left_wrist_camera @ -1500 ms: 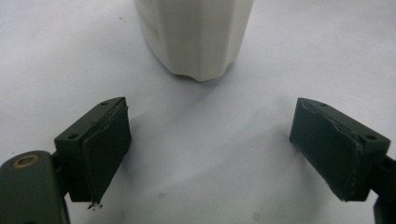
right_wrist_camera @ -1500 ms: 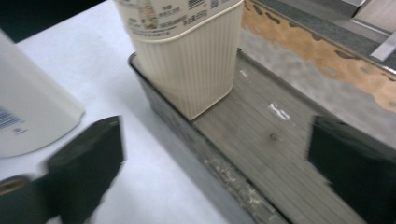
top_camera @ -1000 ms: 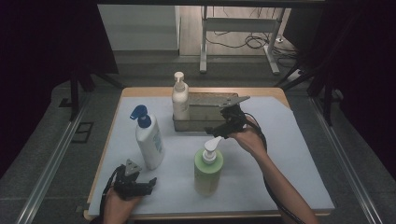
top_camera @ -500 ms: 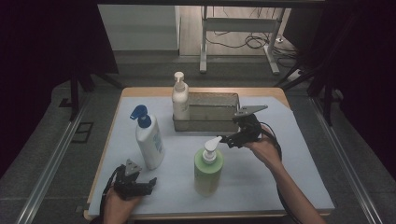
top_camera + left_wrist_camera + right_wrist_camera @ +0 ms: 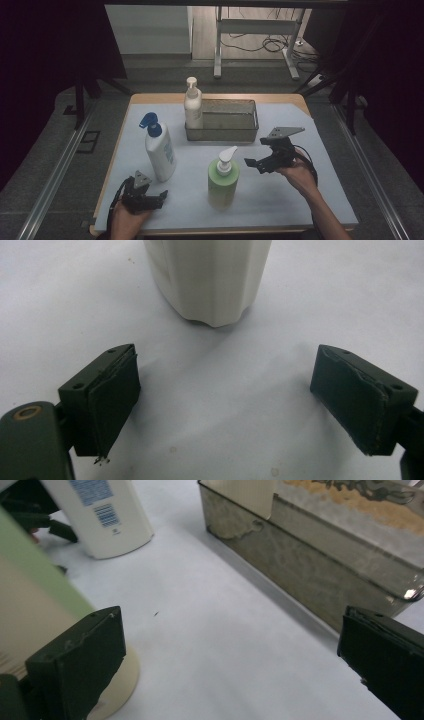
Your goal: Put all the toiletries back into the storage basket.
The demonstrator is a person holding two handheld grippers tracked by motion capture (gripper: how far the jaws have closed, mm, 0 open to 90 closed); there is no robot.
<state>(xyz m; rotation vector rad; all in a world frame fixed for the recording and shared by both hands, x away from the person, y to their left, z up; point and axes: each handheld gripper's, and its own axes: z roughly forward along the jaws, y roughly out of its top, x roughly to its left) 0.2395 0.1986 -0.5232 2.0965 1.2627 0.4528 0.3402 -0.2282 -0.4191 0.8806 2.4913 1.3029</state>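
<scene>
White-covered table [image 5: 310,200], dark room behind. Right gripper [image 5: 254,164] jaws spread wide, holding nothing, just right of green pump bottle [image 5: 223,181]; in right gripper view that bottle [image 5: 35,610] sits against the left jaw, contact unclear. Left gripper [image 5: 159,196] jaws wide apart too, empty, low at front left, near base of white bottle with blue sprayer [image 5: 159,150]. Grey bin [image 5: 222,131] at back, cream pump bottle [image 5: 192,106] standing in its left end.
</scene>
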